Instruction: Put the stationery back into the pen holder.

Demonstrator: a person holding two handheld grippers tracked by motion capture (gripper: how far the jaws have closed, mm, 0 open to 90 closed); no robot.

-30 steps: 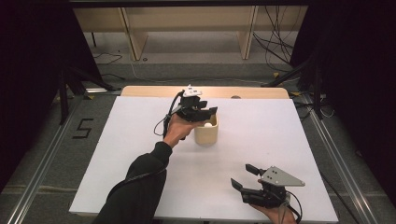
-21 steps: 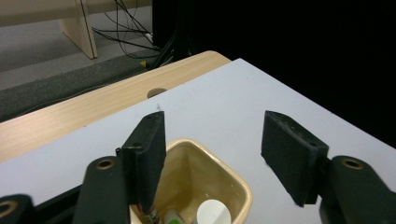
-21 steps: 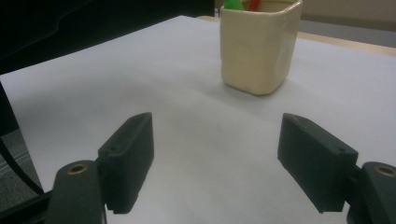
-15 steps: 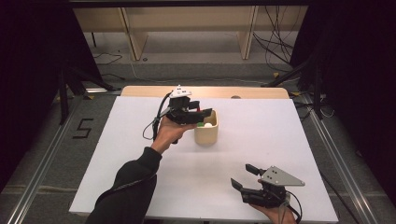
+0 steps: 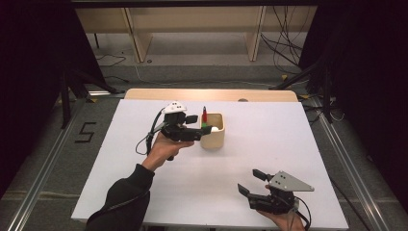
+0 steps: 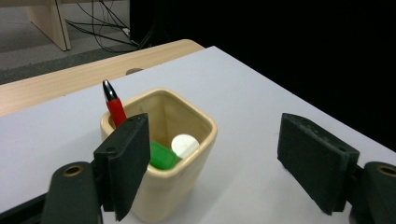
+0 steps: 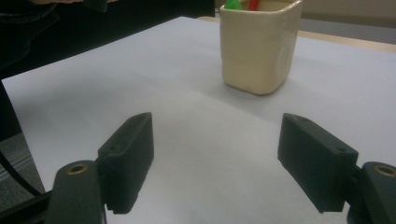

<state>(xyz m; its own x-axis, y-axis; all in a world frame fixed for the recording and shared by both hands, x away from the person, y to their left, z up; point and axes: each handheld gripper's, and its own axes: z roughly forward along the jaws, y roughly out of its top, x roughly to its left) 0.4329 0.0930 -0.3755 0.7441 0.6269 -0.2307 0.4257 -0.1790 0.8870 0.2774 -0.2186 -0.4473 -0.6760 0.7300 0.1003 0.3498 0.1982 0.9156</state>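
Withdrawing the left gripper (image 5: 206,124), whose empty jaws have just been opening wide beside the cup (image 5: 213,138), risks tipping it mid-table.

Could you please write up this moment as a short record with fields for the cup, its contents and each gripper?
cup: cream ceramic cup, upright on the white table
contents: red pen standing in a corner, green piece, white round piece
left gripper: beside the cup's rim, jaws open and just been opening, nothing between them
right gripper: near the table's front edge, jaws open, holding nothing
contact: neither gripper grips the cup
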